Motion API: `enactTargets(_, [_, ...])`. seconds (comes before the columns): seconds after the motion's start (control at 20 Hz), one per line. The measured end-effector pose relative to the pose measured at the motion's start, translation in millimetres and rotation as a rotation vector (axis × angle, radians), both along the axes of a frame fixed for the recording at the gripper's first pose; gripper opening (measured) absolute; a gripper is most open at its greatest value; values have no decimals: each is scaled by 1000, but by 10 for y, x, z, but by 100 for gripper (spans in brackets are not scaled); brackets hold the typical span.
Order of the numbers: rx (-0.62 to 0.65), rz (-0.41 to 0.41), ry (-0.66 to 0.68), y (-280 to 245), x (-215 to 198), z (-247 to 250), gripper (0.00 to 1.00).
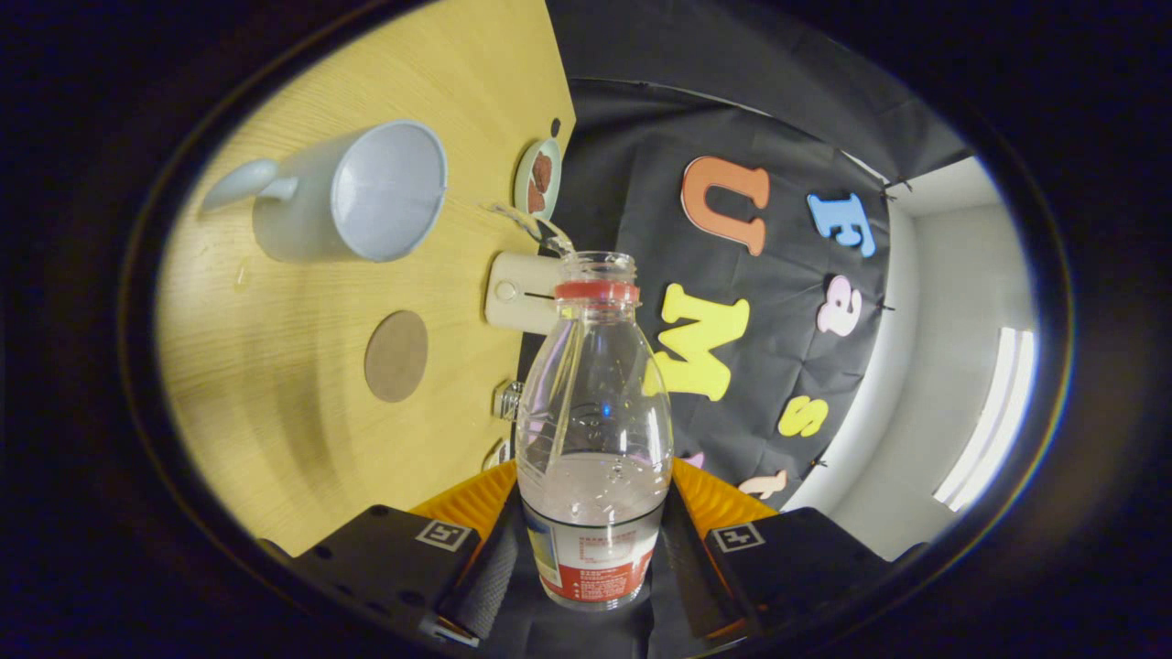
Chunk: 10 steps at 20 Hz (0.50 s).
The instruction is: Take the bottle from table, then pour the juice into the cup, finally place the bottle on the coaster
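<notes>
Bottle (pixel 593 430) clamped between the tongs (pixel 593 549), tipped sideways, uncapped, liquid leaving its mouth, cup (pixel 352 197) and coaster (pixel 396 355) on counter (pixel 302 430) beyond

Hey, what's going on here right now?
A hand-held gripper is shut on a clear bottle, which is tilted over a wooden table. A thin stream of clear liquid leaves the open neck toward a pale cup. A wet patch shows on the wood beside the cup. The round coaster nearby is bare, so setting the bottle down there remains.
</notes>
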<state>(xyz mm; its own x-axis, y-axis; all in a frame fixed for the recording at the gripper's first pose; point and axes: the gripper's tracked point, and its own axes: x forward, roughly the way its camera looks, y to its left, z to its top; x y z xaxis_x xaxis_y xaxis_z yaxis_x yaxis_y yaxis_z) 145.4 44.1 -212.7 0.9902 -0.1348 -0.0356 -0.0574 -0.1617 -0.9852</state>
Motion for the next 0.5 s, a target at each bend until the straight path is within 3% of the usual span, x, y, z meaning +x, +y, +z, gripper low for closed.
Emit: enactTargets(0.5, [-40,-7,-10,-34,15,31,80])
